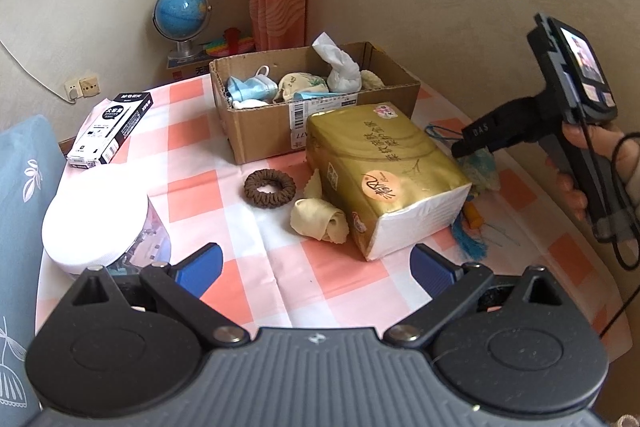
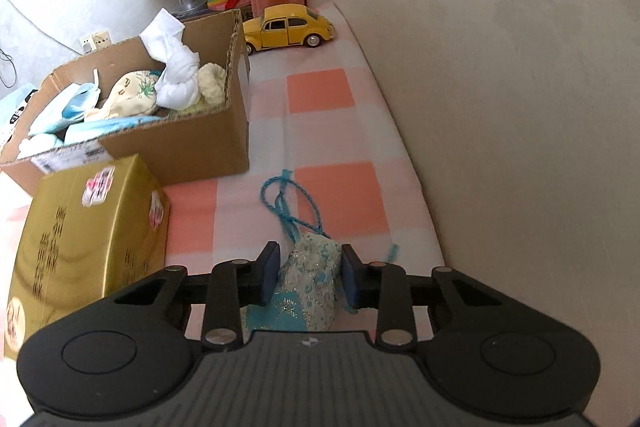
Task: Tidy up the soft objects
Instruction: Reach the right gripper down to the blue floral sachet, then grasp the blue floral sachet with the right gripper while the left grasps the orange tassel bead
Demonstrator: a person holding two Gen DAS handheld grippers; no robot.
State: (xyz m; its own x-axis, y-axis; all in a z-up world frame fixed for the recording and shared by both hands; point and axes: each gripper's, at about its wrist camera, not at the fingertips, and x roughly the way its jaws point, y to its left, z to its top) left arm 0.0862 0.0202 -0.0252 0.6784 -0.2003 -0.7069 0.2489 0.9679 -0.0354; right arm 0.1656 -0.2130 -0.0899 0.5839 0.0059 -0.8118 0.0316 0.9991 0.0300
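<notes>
On the checked tablecloth [image 2: 320, 91], right tool [image 2: 308, 273] pinches sachet [image 2: 316, 275].

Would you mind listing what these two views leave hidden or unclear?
- Left wrist view: the gold tissue pack hides most of the turquoise brocade pouch.
- Right wrist view: the pouch's lower end sits behind the right gripper body.
- Both views: the brown cardboard box's walls hide its floor.
- Left wrist view: printing on the black-and-white carton is too small.

Globe [image 1: 181, 11]; yellow toy car [image 2: 289, 25]
</notes>
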